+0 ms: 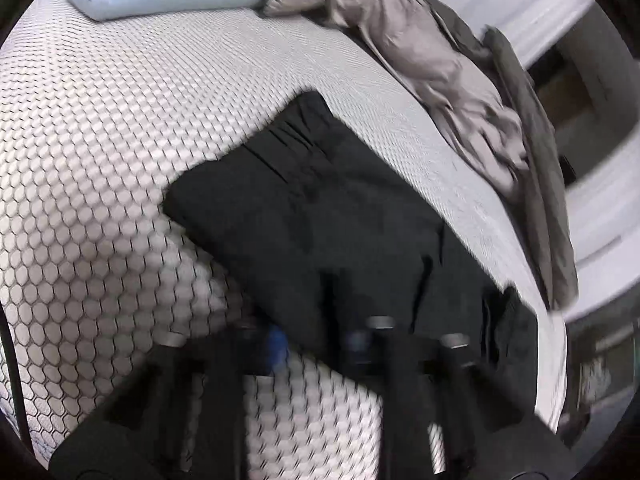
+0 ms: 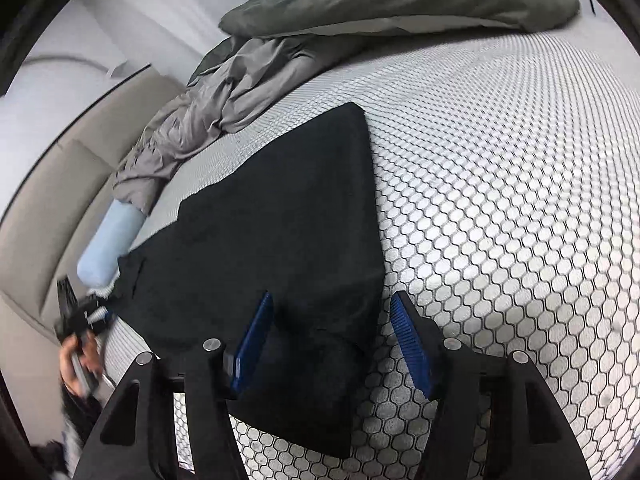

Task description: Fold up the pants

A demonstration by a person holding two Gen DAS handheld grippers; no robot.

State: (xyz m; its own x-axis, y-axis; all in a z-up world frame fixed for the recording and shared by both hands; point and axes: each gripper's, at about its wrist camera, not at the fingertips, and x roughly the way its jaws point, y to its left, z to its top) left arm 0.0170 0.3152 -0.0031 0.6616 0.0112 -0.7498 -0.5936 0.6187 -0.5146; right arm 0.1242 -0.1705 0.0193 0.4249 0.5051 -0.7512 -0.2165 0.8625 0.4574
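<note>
Mattress (image 2: 500,168) with honeycomb cover carries black pants (image 2: 272,240), folded flat. Right gripper (image 2: 332,344) stands open, its jaws astride the near corner. Left gripper (image 1: 320,340) is blurred, closed at the far edge; hold uncertain. Best pinch both corners evenly before folding. No legible writing.

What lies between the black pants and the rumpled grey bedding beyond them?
Only a bare strip of honeycomb-patterned mattress separates the pants from the grey bedding; the right wrist view shows it best.

Black pants (image 2: 272,216), seemingly folded, flat on mattress (image 2: 500,200)
</note>
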